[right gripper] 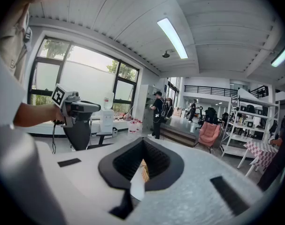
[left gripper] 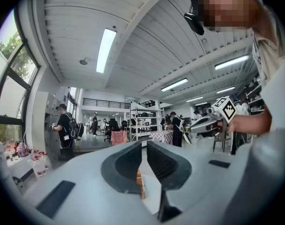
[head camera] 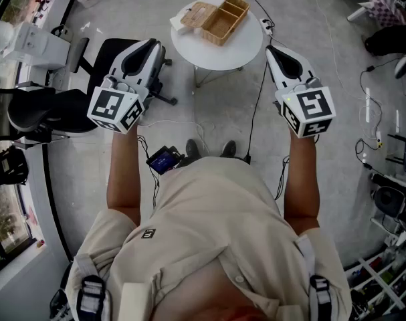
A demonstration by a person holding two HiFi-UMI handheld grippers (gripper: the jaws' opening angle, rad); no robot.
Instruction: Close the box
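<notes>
An open wooden box (head camera: pixel 224 20) with its lid (head camera: pixel 196 15) swung out to the left lies on a round white table (head camera: pixel 237 51) far below me in the head view. My left gripper (head camera: pixel 154 44) and right gripper (head camera: pixel 270 48) are held up well above the floor, on either side of the table, both apart from the box. In the left gripper view the jaws (left gripper: pixel 143 146) stand almost together with a thin slit, and a sliver of the box (left gripper: pixel 139 181) shows through. The right gripper (right gripper: pixel 143 142) has its tips meeting, with the box (right gripper: pixel 144 170) showing below.
A black office chair (head camera: pixel 52 105) stands to the left of the table. Cables and a small device (head camera: pixel 164 159) lie on the floor by the person's feet. Shelving (head camera: pixel 390 199) is at the right. Several people stand in the far room (left gripper: pixel 65 128).
</notes>
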